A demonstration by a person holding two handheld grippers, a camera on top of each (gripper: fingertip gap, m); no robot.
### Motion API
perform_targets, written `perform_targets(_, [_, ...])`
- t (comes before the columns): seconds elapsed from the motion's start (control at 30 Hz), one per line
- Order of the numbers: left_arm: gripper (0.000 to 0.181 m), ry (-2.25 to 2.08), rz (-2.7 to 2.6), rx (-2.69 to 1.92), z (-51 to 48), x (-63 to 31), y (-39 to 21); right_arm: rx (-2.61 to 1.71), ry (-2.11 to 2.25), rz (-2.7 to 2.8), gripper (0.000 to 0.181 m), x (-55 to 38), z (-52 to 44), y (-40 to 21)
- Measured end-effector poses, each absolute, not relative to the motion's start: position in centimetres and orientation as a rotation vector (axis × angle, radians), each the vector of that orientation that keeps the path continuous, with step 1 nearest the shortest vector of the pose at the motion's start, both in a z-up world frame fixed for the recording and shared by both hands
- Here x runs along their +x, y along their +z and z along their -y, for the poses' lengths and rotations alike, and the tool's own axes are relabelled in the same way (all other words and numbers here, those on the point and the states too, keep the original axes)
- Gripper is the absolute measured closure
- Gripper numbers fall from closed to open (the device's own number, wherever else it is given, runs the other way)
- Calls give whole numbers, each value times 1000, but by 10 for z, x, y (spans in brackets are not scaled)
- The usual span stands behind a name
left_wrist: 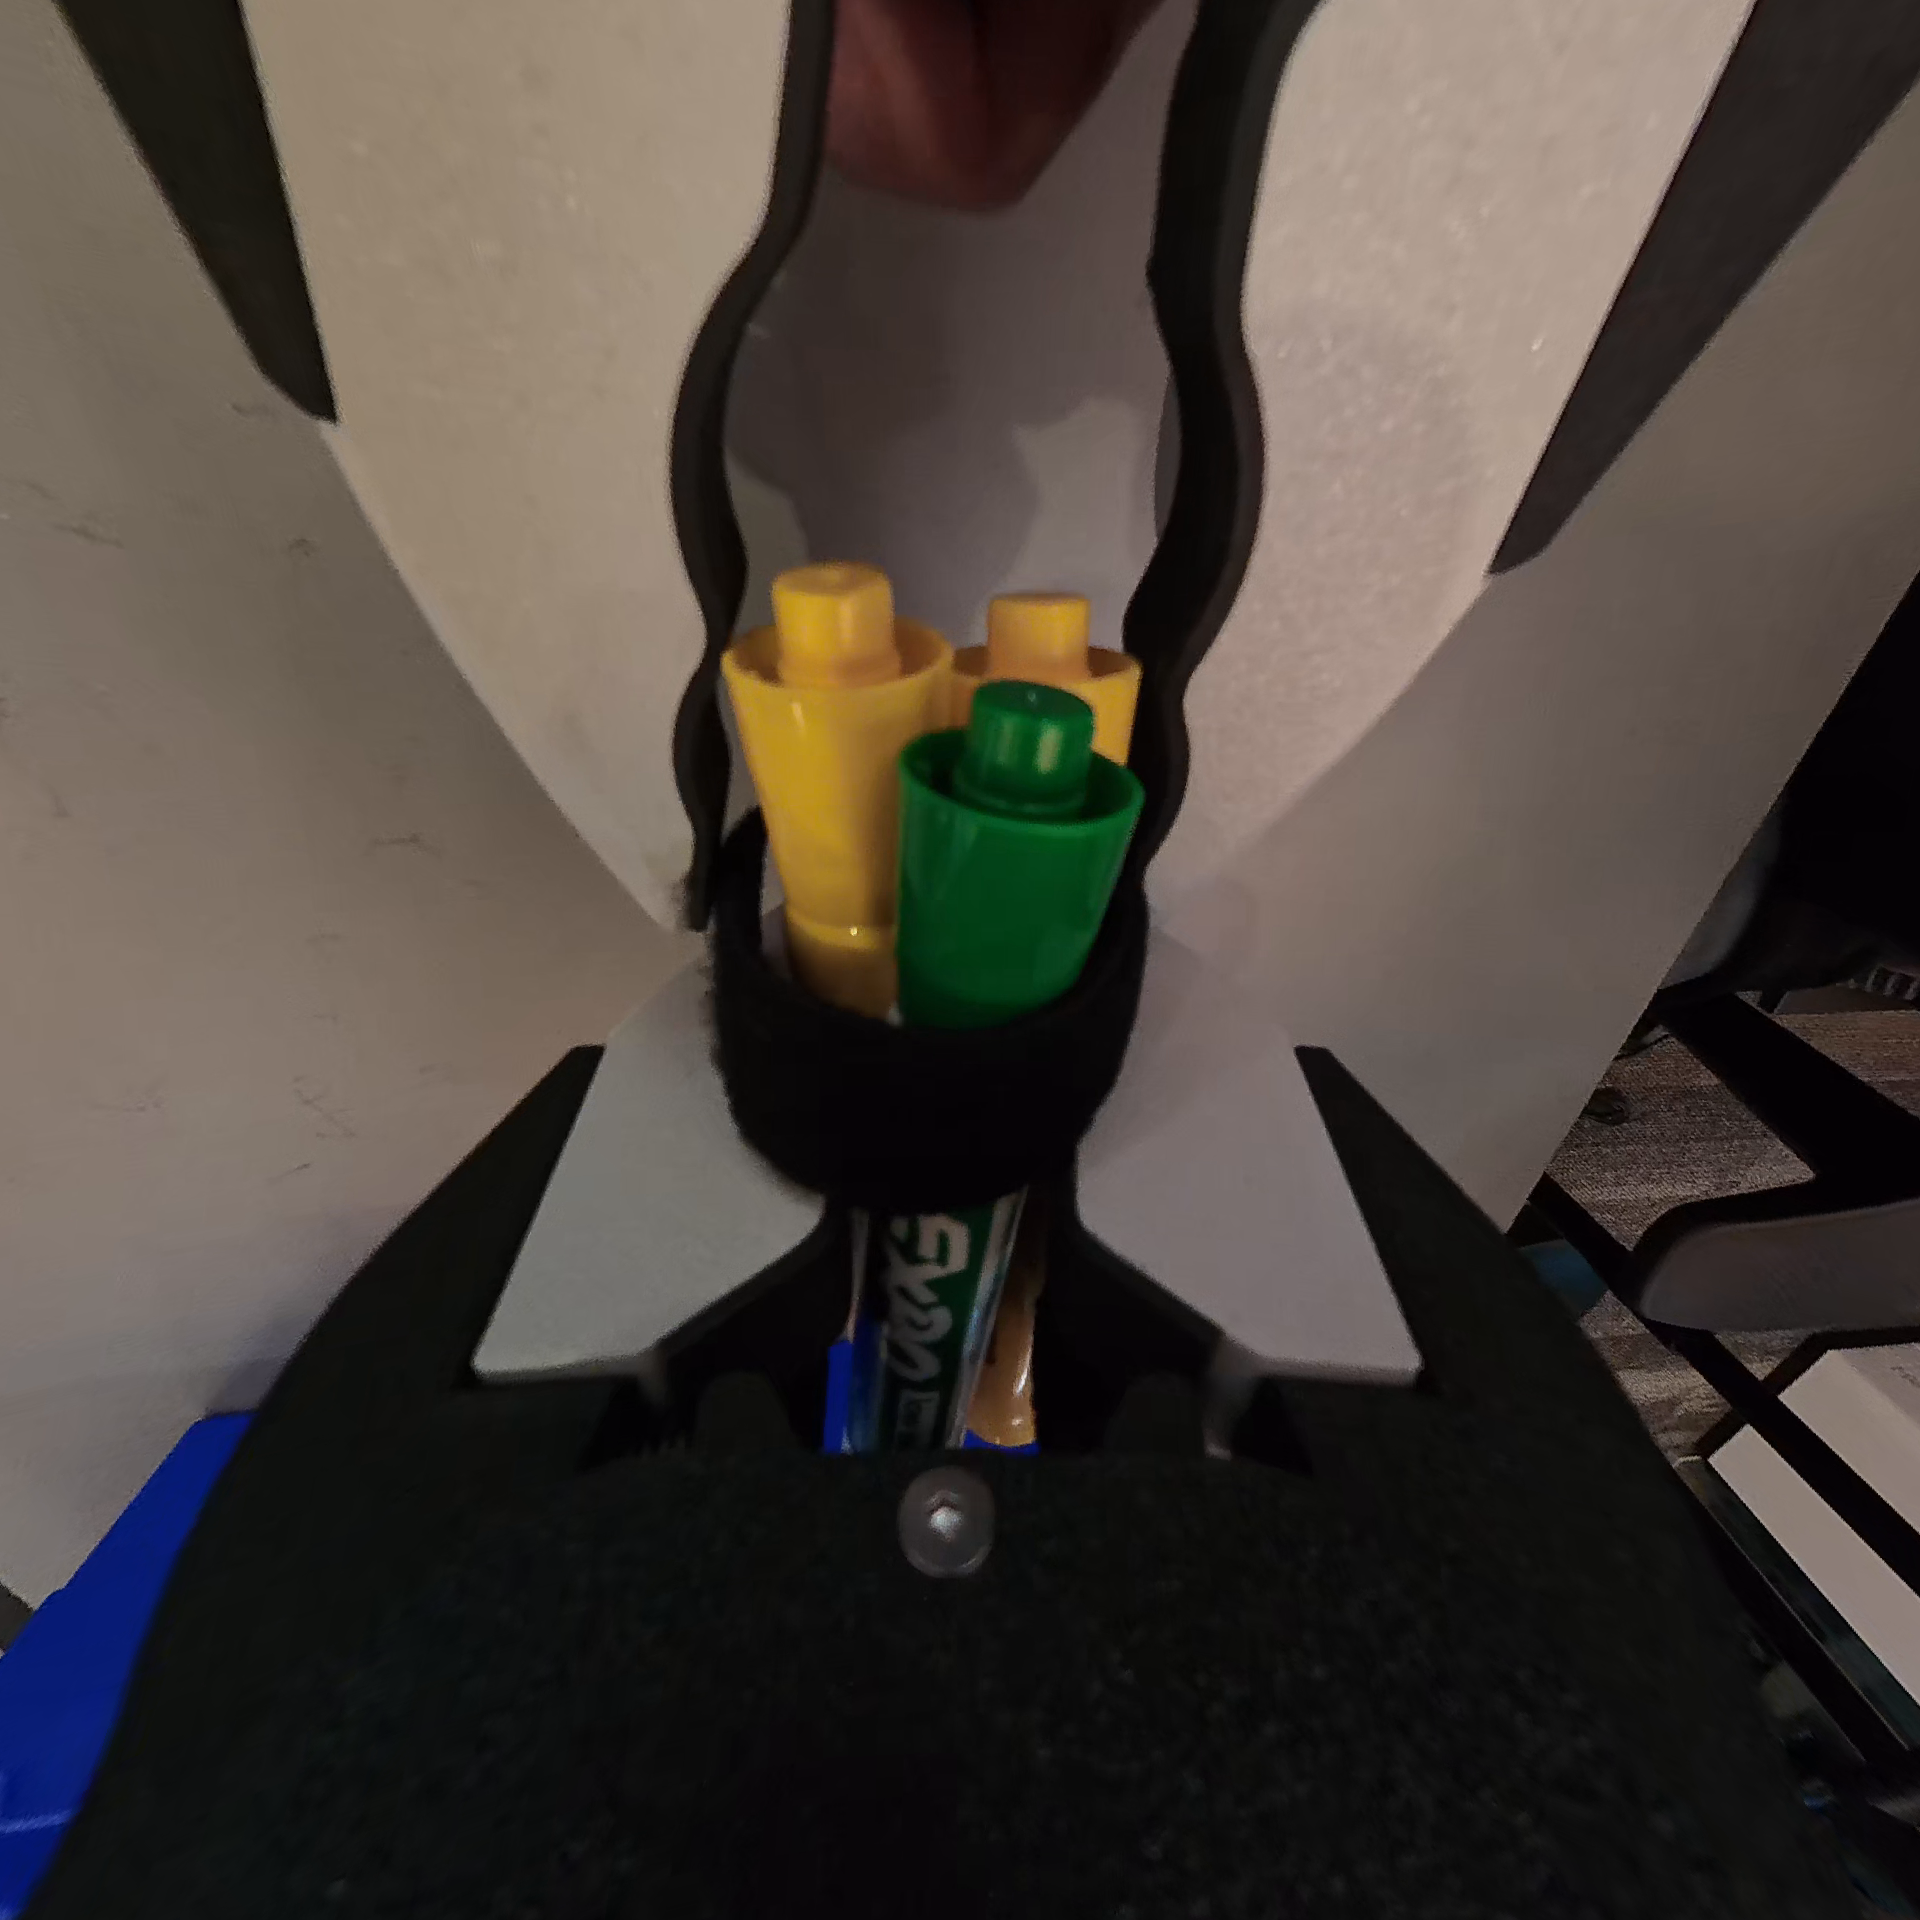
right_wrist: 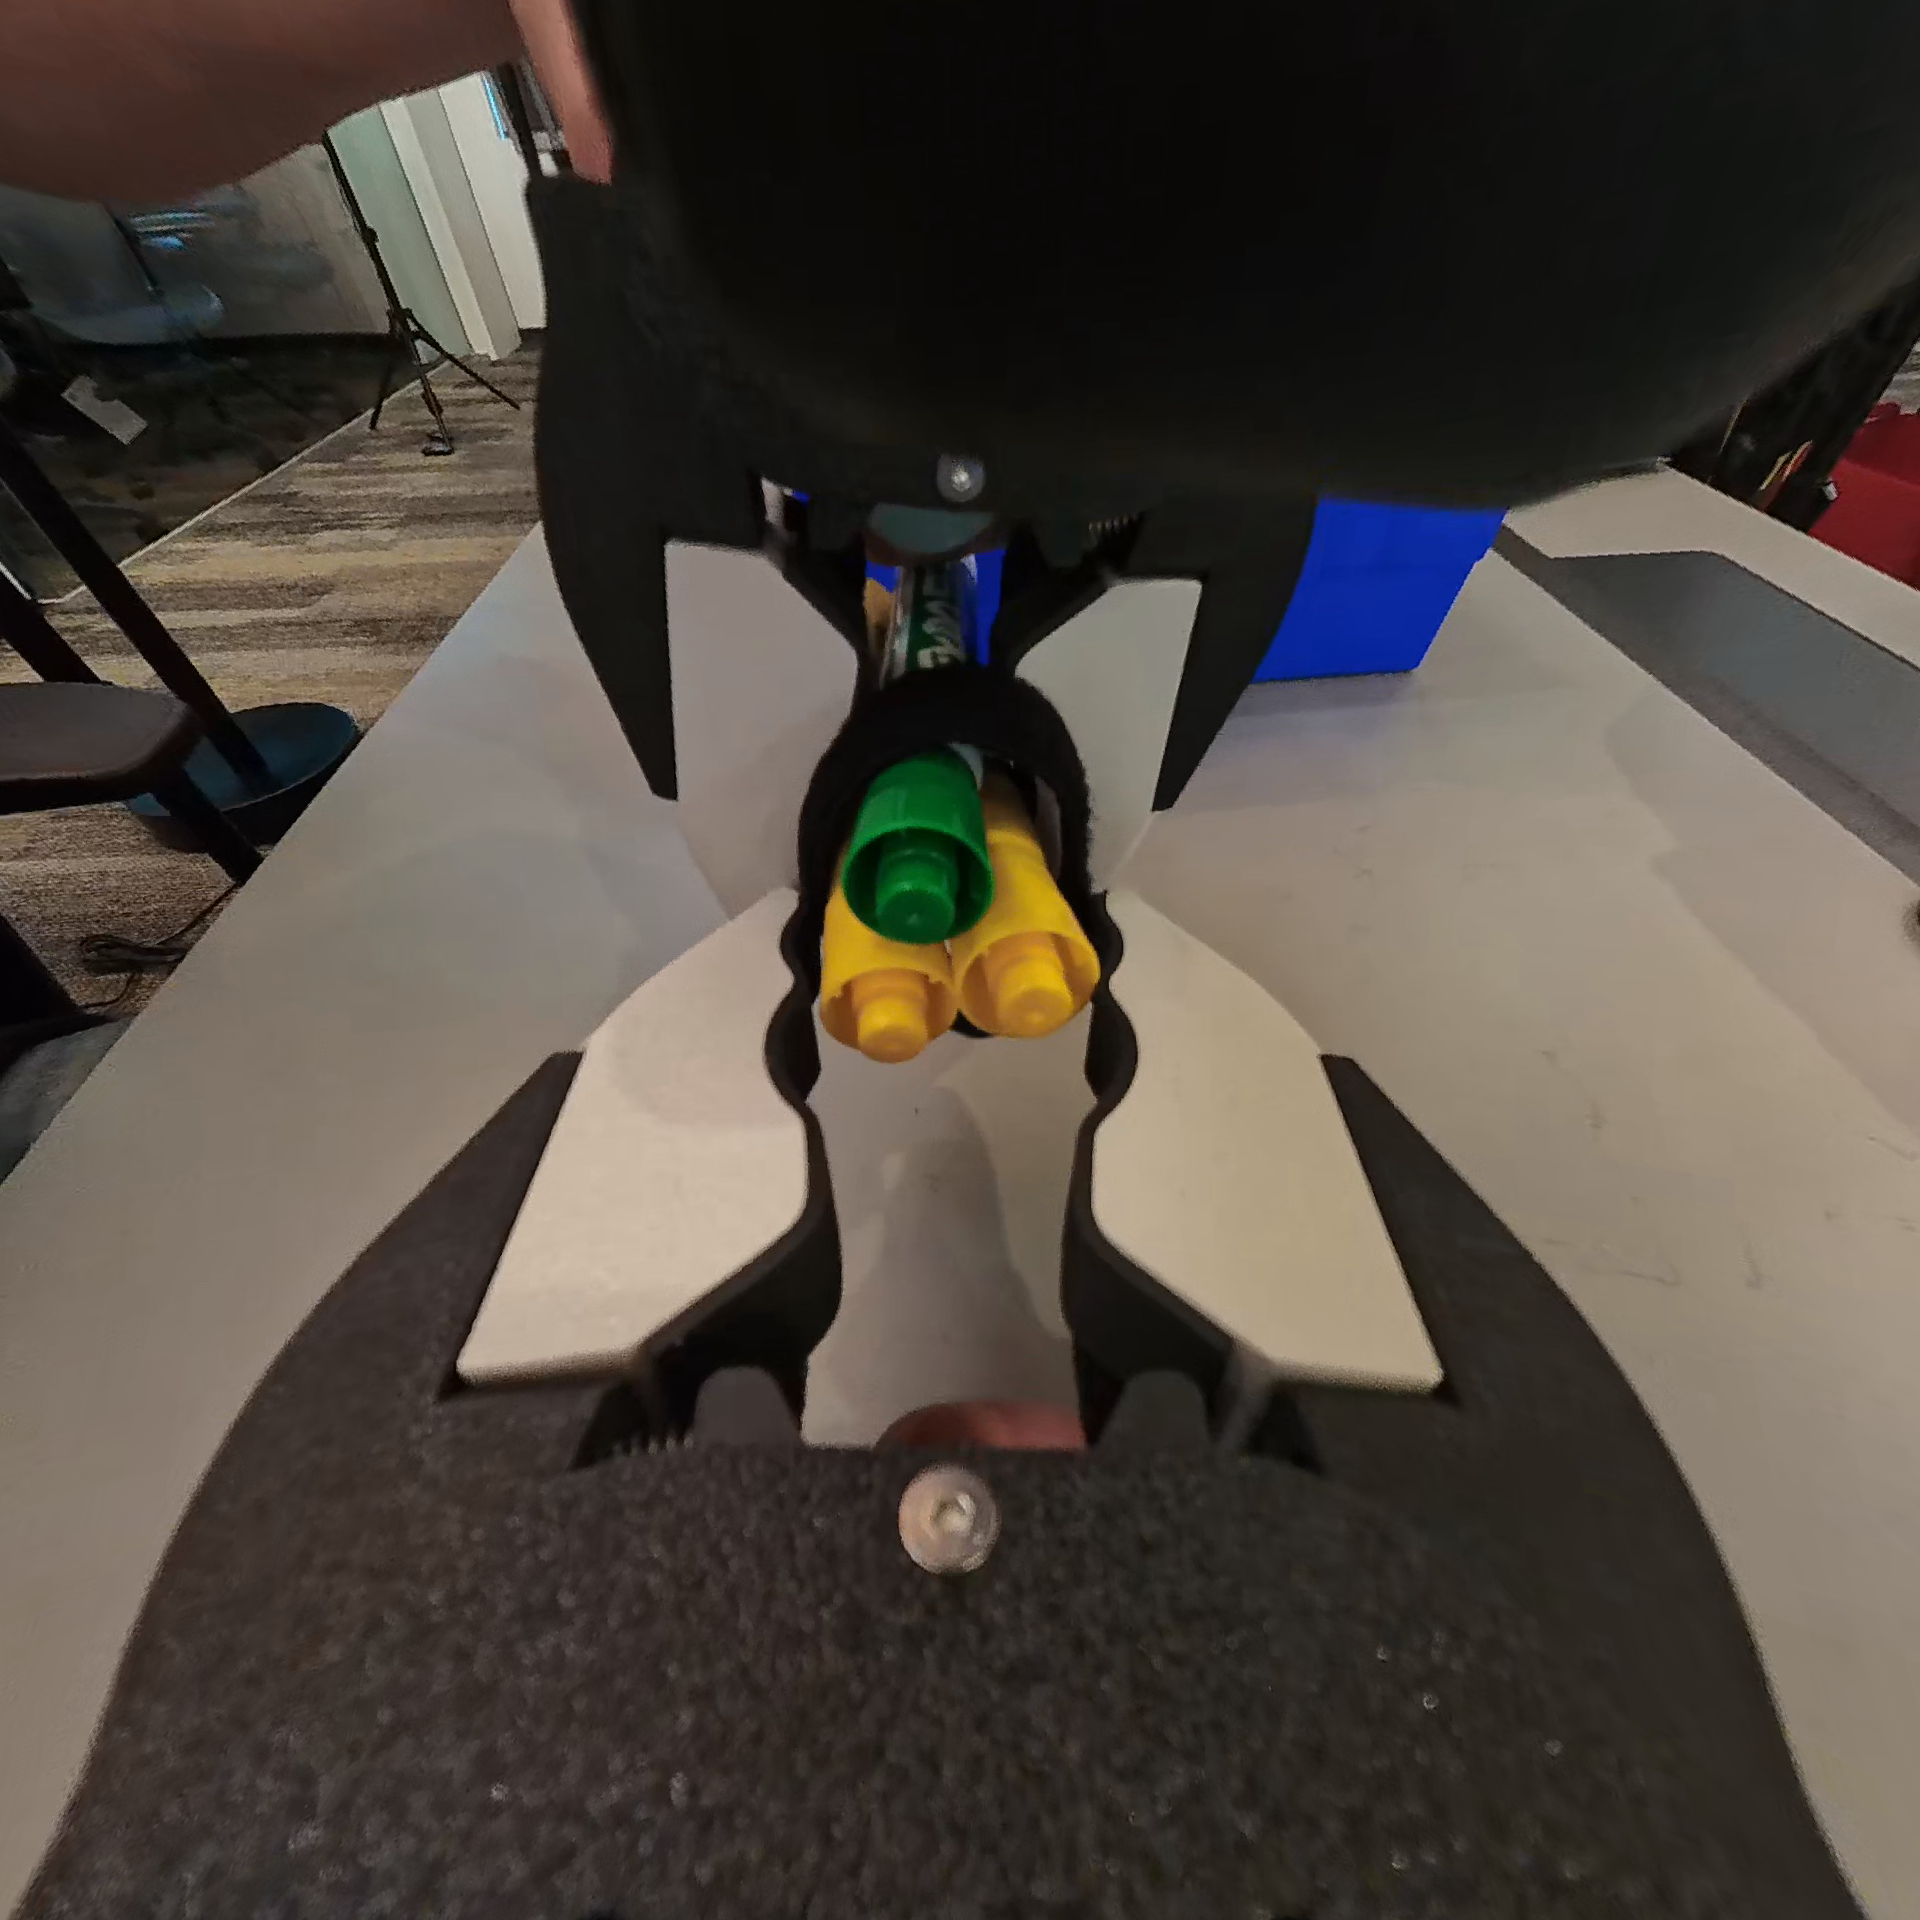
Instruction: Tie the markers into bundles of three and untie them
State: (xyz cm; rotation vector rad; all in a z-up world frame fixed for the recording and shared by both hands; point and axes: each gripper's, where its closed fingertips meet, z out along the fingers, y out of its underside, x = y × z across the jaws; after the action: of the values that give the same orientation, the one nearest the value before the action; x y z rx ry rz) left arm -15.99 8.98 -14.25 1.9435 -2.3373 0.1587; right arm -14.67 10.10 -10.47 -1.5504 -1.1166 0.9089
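Left wrist view: off to the left gripper's (left_wrist: 935,1039) lower left sits a corner of a blue bin (left_wrist: 104,1558) on the white table (left_wrist: 260,831). Dead ahead, between this gripper's fingers, are the markers (left_wrist: 935,831), three in a bundle: a yellow-capped one (left_wrist: 821,790) on the left, a green-capped one (left_wrist: 1008,873) in front and a second yellow cap (left_wrist: 1049,655) behind it on the right. A black strap (left_wrist: 935,1081) loops around them just below the caps, with a little slack showing on its left side. The left gripper is clamped on the marker barrels, which run back between its jaws. The right gripper (left_wrist: 935,862) reaches in from the far side, its wavy black fingers (left_wrist: 707,623) flanking the caps. To the right, beyond the table edge, stands a dark chair (left_wrist: 1766,1247).

Right wrist view: at upper left a person's arm (right_wrist: 156,104) crosses above a carpeted floor (right_wrist: 312,540) with a tripod (right_wrist: 405,312). Straight ahead of the right gripper (right_wrist: 951,935), the markers (right_wrist: 956,935) point cap-first toward it, green (right_wrist: 914,862) above the two yellow (right_wrist: 883,997). Its jaws are closed against the yellow caps on both sides, the tips reaching the strap (right_wrist: 831,790). The left gripper (right_wrist: 951,883) faces it from the opposite end, and the blue bin (right_wrist: 1371,592) sits behind that on the right.
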Motion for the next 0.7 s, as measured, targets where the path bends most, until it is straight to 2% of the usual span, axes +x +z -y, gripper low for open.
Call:
perform_targets(0.1, [141,168,2335,1951,-90,-161,-143,-1570,917,1133,135,-147,-100,-108])
perform_targets(0.4, [141,196,2313,1985,-93,-162,-142,-1575,971,1143,167,-149,-94,-110])
perform_targets(0.57, [140,199,2314,1972,-92,-163,-143,-1575,1013,1115,170,-151,-93,-110])
perform_targets(0.63, [140,201,2315,1968,-91,-164,-142,-1579,1026,1132,179,-151,-90,-112])
perform_targets(0.7, [140,207,2311,1969,-91,-164,-142,-1583,1009,1116,176,-151,-92,-112])
